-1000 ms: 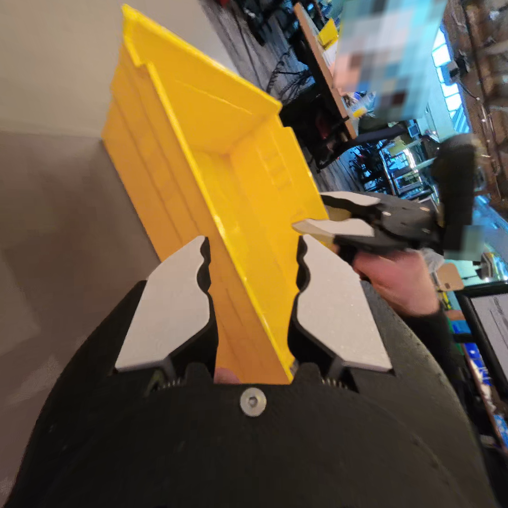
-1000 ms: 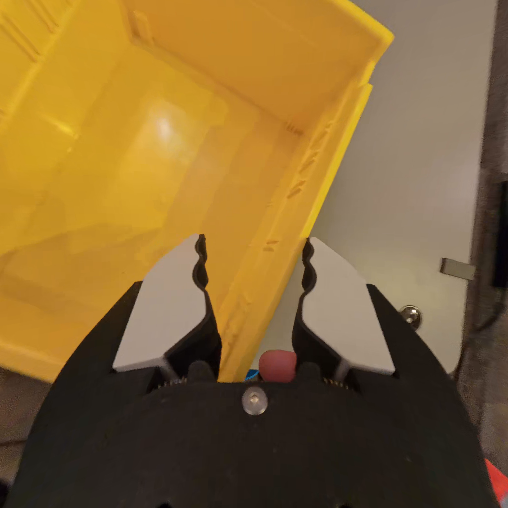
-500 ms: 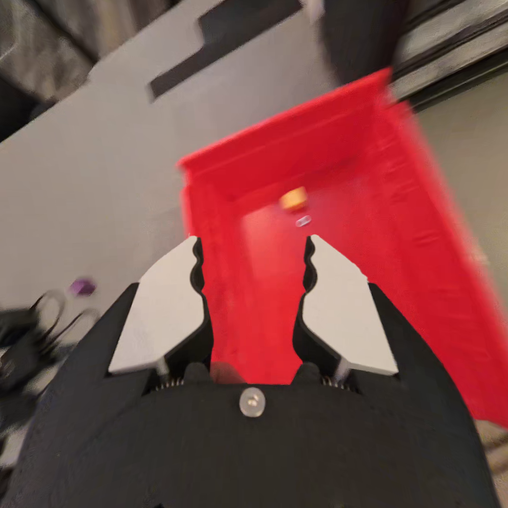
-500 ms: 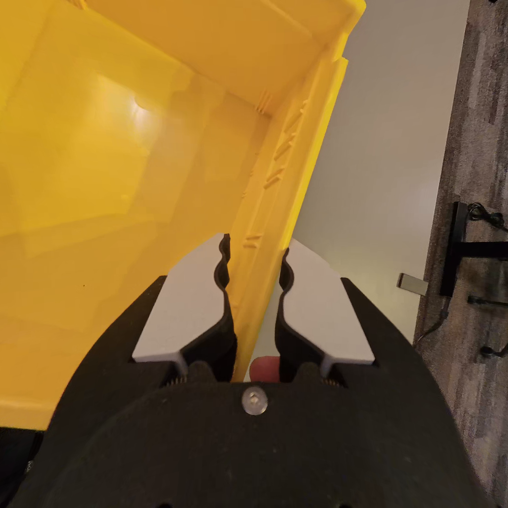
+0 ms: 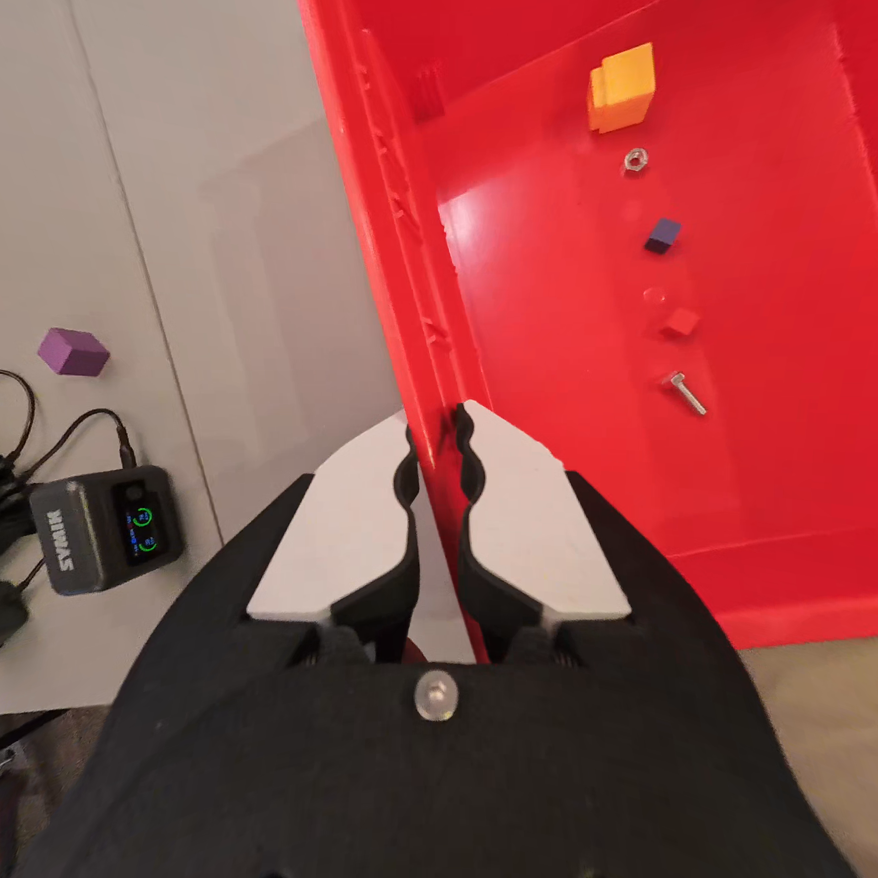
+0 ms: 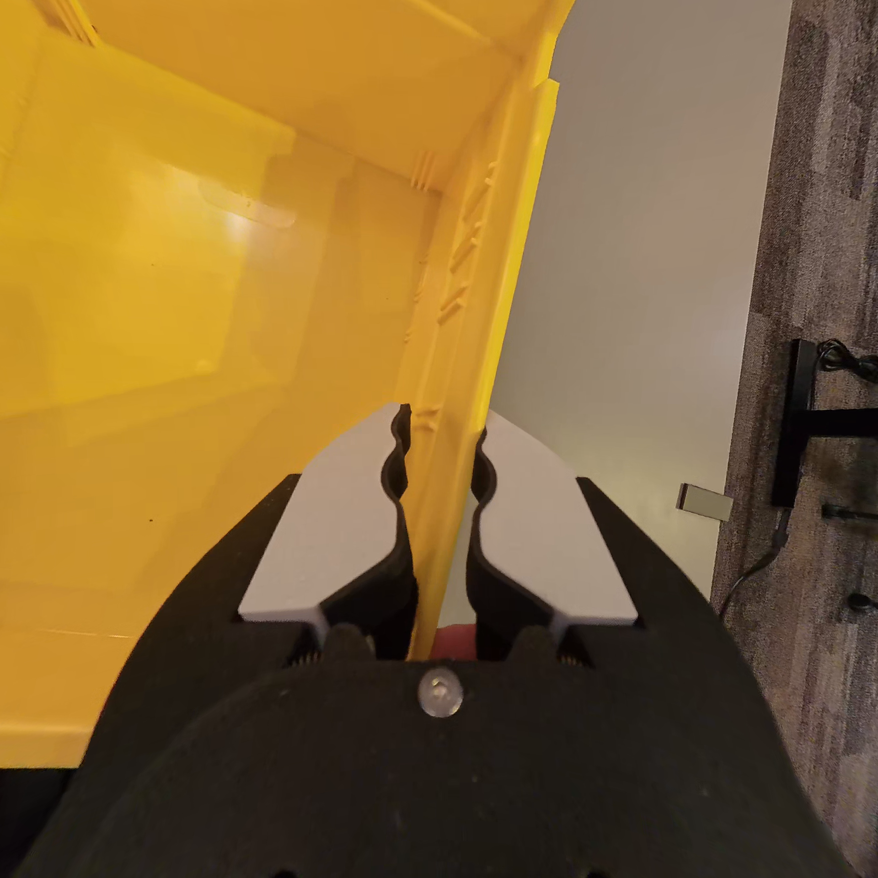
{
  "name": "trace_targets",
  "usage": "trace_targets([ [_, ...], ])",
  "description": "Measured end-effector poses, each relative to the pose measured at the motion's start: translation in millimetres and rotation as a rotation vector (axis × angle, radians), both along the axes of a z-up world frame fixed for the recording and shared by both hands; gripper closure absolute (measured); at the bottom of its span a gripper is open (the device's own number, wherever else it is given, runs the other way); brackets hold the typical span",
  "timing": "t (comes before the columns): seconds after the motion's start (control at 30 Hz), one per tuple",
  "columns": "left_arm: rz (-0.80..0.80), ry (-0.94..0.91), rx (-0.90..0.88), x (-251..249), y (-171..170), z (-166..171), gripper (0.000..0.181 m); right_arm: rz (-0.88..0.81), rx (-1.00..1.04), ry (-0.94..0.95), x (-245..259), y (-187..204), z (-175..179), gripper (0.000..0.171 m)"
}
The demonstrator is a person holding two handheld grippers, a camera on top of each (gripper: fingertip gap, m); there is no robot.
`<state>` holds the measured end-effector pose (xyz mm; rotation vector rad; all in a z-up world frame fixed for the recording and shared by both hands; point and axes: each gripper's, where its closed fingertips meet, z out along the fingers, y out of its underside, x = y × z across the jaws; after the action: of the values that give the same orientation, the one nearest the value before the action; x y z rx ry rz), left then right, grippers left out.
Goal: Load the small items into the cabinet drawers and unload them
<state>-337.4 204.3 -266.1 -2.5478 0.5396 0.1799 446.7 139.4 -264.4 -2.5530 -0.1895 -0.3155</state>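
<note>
Two bins gripped | left hand-held gripper (image 5: pixel 434 427) closed on red bin (image 5: pixel 394 266) side wall | right hand-held gripper (image 6: pixel 442 423) closed on empty yellow bin (image 6: pixel 480 304) wall | stiff, light, glossy plastic judged slippery; ribbed rim favoured.

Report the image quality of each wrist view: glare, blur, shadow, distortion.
Left wrist view: mostly sharp, the small items in the red bin crisp; a white glare patch on the bin floor; wide-angle bending toward the edges; slight softness along the left gripper. Right wrist view: warm, dim light; a soft glare spot on the yellow bin floor; shadowed lower corner; the right gripper is sharp.
</note>
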Motion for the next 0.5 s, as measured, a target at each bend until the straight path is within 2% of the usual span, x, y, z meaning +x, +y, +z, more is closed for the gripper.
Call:
trace_targets([
  [0.23,-0.022,0.005,-0.002,-34,-12,-1,0.169,-0.012,0.005,0.015,8,-7,0,0.153],
  [0.5,0.054,-0.033,-0.006,-55,-17,-2,0.17,-0.05,0.031,0.024,25,-17,0,0.155],
])
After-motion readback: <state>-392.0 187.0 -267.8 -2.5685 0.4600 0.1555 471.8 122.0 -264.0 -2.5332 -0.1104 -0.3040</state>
